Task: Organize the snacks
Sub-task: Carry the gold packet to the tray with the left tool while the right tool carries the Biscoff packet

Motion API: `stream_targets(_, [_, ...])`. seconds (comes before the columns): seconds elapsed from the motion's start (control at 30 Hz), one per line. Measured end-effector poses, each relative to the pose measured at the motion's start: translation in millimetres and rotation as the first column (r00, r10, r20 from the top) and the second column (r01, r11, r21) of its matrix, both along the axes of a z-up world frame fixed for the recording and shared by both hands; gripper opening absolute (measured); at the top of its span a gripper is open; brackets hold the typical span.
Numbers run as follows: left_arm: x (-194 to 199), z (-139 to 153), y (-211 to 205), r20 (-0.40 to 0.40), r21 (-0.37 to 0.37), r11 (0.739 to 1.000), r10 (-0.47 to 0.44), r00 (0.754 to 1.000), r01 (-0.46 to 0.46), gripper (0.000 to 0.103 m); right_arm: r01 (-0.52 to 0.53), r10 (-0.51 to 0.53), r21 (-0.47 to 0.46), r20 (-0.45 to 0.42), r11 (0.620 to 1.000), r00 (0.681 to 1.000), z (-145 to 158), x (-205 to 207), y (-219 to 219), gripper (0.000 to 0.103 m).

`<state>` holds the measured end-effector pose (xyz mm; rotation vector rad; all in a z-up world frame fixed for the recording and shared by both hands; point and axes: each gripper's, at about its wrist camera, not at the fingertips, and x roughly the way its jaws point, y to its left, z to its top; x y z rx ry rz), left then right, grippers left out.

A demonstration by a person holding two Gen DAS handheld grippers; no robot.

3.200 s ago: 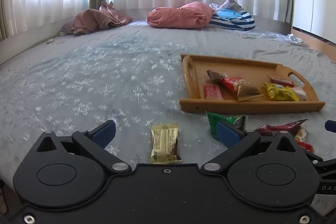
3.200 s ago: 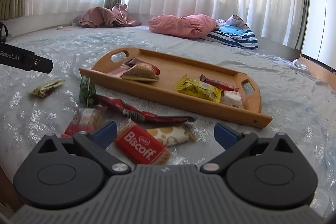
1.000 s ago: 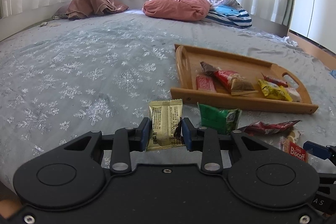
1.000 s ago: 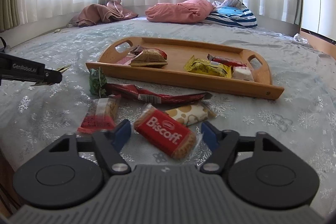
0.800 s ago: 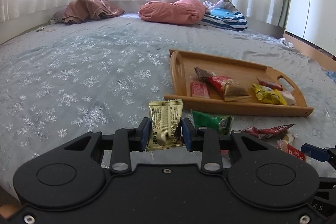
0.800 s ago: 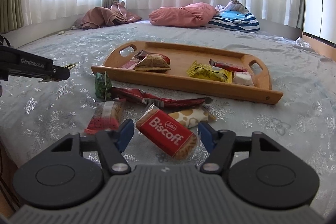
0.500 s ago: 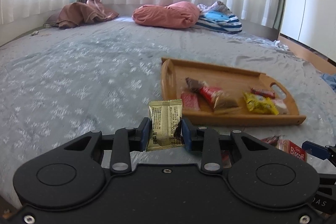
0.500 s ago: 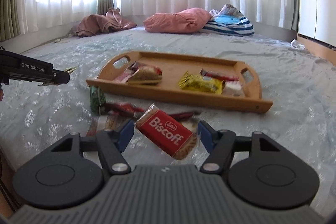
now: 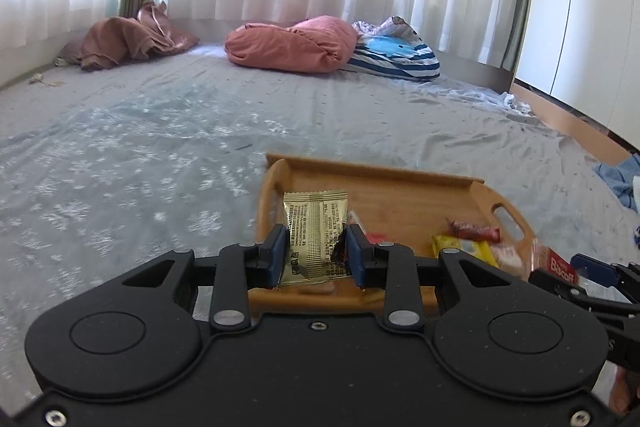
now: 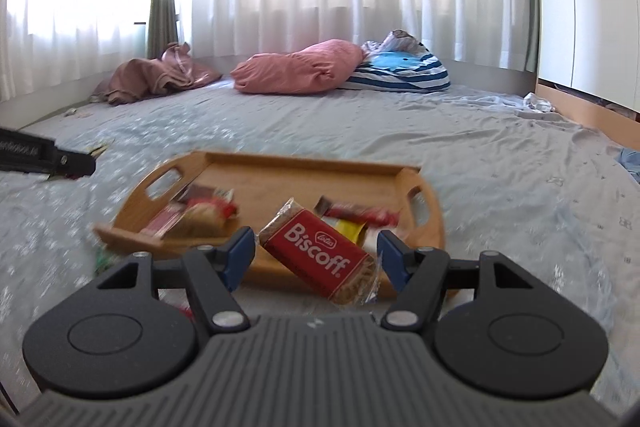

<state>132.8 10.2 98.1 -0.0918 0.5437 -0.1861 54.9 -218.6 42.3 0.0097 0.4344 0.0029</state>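
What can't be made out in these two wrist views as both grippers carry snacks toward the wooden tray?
- Left wrist view: the near rim of the wooden tray is hidden behind the left gripper and its gold foil packet.
- Right wrist view: the tray's snacks are motion-blurred, labels unreadable; the red Biscoff packet in the right gripper covers some.
- Loose green packet: mostly hidden behind the gripper.

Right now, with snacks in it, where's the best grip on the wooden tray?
Take the wooden tray by an end handle. Pinch the curved bar above its cut-out, one finger through the slot, coming in from the short end. The long walls are low and have no hole. Both hands are full: the left gripper holds the gold packet, the right gripper the Biscoff pack.
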Motion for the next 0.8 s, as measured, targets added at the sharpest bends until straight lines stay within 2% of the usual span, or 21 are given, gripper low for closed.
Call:
stream_targets(0.33, [86.9,1.9,-23.9,-0.072,-0.063,0.998,0.013,0.997,-0.017,0.03,0.066,-0.064,0.032,-0.062,0.997,0.996,8.9,86.3,-41.2,0.069])
stream_targets(0.57, [140.3,-23.6,-51.6,-0.124,-0.006,0.999,0.033,0.992,-0.034,0.031,0.086,-0.07,0.101,-0.152,0.991,0.986,-3.9,147.0,-63.9,0.069])
stream_targets(0.8, [169.9,-52.9,-71.5,-0.163,0.057,0.998,0.043,0.986,-0.034,0.031,0.118,-0.096,0.086,-0.221,0.989,0.971,-24.4,187.7,-71.7,0.069])
